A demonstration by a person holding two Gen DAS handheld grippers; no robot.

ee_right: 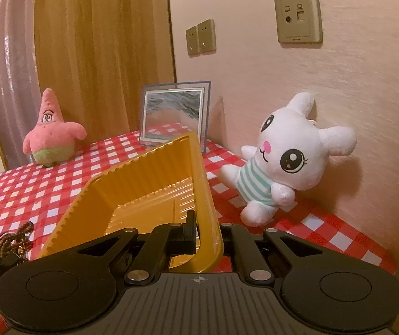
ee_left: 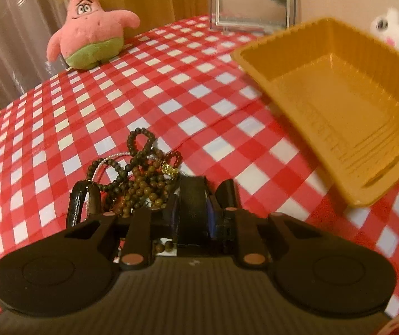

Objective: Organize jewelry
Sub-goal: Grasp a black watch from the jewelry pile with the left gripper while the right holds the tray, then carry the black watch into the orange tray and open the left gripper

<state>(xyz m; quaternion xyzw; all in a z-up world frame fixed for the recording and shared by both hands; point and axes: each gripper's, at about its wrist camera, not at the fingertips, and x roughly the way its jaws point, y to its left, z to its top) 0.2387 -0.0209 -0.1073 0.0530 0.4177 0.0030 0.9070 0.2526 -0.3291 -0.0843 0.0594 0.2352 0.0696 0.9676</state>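
The jewelry [ee_left: 138,178], a tangle of brown bead strings, a pearl strand and a gold charm, lies on the bench [ee_left: 171,106] directly ahead of the left gripper [ee_left: 171,195] and partly beneath it. A black bangle [ee_left: 78,203] sits at the pile's left edge. The left gripper's fingers stand close together over the pile's right side; whether they pinch any beads cannot be told, since its own body hides the tips. Ahead and to its right, the yellow tray [ee_left: 339,106] hangs tilted above the bench, open side toward the jewelry. The right gripper [ee_right: 199,229] is clamped on the tray's near wall, one finger [ee_right: 189,229] inside. Beyond stand a mirror [ee_right: 174,114], a pink plush [ee_right: 50,136] and a white plush [ee_right: 283,159].
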